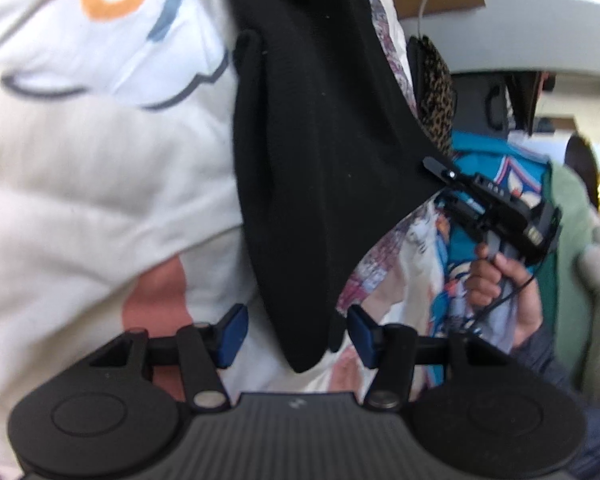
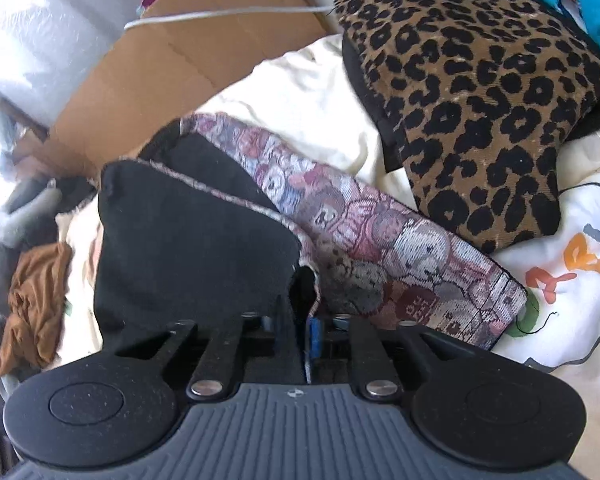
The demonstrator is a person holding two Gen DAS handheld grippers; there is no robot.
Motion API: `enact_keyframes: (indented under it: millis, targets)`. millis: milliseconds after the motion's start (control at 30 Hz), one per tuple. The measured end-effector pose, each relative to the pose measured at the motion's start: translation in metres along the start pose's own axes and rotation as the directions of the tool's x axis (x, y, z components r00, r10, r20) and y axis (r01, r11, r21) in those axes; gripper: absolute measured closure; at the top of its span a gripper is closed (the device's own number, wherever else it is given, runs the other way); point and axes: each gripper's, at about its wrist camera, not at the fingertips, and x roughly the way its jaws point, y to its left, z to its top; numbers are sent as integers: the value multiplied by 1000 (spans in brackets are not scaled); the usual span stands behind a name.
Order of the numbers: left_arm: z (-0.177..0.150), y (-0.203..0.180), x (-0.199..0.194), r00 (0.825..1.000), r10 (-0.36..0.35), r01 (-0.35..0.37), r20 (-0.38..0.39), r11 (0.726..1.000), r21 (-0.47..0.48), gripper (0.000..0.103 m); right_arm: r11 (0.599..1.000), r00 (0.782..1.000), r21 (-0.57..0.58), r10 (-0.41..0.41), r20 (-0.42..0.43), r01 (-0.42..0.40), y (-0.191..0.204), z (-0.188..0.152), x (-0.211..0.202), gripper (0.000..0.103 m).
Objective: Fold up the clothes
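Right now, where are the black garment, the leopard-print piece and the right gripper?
black garment [image 1: 312, 160], left wrist view, middle of its hanging panel
leopard-print piece [image 2: 480, 92], right wrist view, centre of its top face
right gripper [image 1: 446, 174], left wrist view, at its fingertips

The white printed cloth [image 2: 572, 280] bore coloured letters, among them an orange "R"; no whole word read.

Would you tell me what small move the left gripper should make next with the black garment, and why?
Probably close the left gripper on the lower tip of the black garment: it hangs between the open blue pads, while the right gripper pinches the far corner, so both ends would be held.
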Motion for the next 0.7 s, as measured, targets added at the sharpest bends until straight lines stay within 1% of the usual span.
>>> enact_keyframes:
  millis: [33,67,100,133,167,200,233,267,300,333,433,533,700]
  targets:
    - [-2,5,3,1000,-31,31,4,999,-44,52,999,1000,30,16,7,-16,-2,1,1,74]
    - [-5,8,4,999,-45,46,2,997,-67,53,999,1000,41,19,13,-20,-3,2,2,74]
    - [-7,11,5,998,-55,55,0,995,-84,58,999,1000,35,12,19,-13,-3,3,4,74]
    - [-9,11,8,999,-54,54,0,995,-84,68,1000,1000,25,2,23,-2,-2,3,6,74]
    - [-9,12,9,999,-53,53,-1,995,-85,72,1000,1000,24,-2,22,1,-3,2,9,74]
    - [-9,13,8,998,-56,55,0,994,-91,80,1000,1000,27,-2,18,1,-5,1,12,75]
    - [-8,13,7,998,-59,60,8,994,-94,86,1000,1000,27,-4,14,4,-6,1,13,82]
    - [-7,13,2,998,-63,65,19,994,-92,89,1000,1000,25,-8,11,7,-7,0,15,89]
    - [-6,11,-1,998,-65,67,24,994,-83,96,1000,1000,18,-12,12,11,-7,-1,14,101]
    - [-5,9,-2,997,-67,69,27,995,-73,99,1000,1000,15,-8,19,8,-7,-1,12,101]
    - [-2,-2,-4,998,-58,58,30,998,-29,99,1000,999,13,11,51,-12,-7,0,1,101]
    - [3,-14,-13,996,-76,76,42,997,0,100,1000,996,1,29,89,-30,-3,3,-12,101]
    - [10,-49,-26,995,-94,91,36,991,99,100,999,989,-13,51,140,-50,2,11,-31,101]
